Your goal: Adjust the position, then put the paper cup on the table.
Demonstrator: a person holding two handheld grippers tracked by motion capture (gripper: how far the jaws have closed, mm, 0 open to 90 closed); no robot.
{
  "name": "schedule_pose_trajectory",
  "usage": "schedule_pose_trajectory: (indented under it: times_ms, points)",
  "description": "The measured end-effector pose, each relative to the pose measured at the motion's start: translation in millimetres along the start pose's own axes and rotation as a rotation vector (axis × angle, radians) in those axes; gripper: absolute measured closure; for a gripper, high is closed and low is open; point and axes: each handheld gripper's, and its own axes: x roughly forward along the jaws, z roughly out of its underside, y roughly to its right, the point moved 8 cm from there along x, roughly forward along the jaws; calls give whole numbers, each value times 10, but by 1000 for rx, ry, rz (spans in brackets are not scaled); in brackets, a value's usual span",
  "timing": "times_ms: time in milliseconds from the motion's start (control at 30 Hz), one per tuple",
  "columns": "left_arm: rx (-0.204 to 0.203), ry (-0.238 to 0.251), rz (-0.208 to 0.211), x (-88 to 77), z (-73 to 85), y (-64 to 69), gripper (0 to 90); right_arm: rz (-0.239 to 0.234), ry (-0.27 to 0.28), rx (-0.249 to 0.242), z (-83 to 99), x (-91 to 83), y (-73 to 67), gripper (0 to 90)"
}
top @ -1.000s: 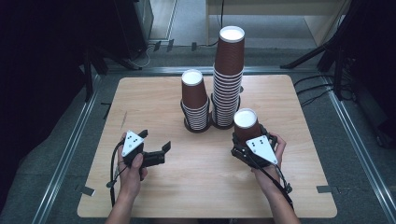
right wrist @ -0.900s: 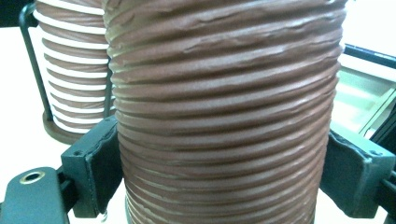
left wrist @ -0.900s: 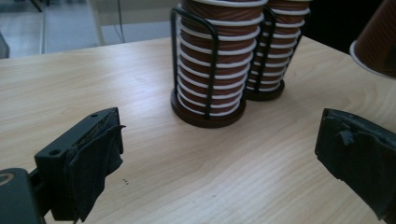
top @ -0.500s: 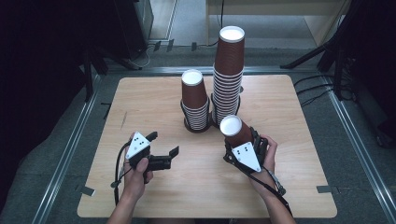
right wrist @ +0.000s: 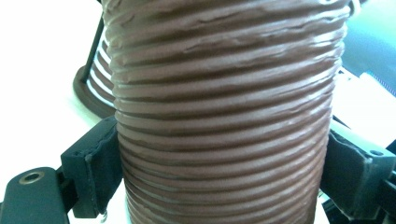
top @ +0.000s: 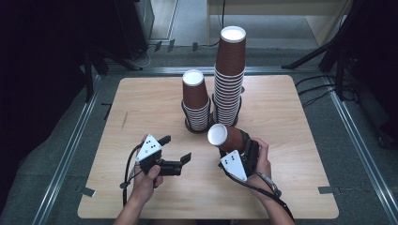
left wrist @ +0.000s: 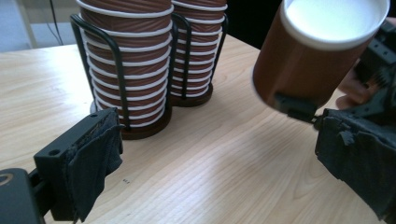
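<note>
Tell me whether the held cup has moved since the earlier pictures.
Yes. The cup in the right gripper went left and tilted, now lying below the short stack.

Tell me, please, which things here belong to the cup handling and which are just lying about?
In the job:
- brown cup, tilted, clamped in the right gripper
- left gripper, jaws apart, empty
- short cup stack and tall cup stack, each in a black wire holder

Lying about:
- cables on the floor beside the table

Held cup (top: pixel 228 137) now tilted leftward
</note>
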Motion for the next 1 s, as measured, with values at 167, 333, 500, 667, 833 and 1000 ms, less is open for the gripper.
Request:
schedule_pose_trajectory:
  times_ms: [167, 333, 500, 667, 833, 1000]
  points:
    - [2, -4, 41, 20, 3, 73, 9, -19, 12, -48, -23, -13, -109, 118]
    - [6, -1, 53, 23, -3, 103, 9, -22, 12, -69, -37, -21, -157, 118]
    - [11, -3, 63, 37, 4, 136, 9, -26, 8, -100, -37, -11, -212, 118]
    - [12, -1, 67, 36, 2, 147, 9, -33, -1, -113, -26, -11, -250, 117]
    - [16, -11, 75, 49, 10, 173, 9, -30, 5, -118, -45, -20, -255, 117]
    - [24, -14, 79, 69, 4, 230, 9, -36, 3, -141, -39, -22, -298, 117]
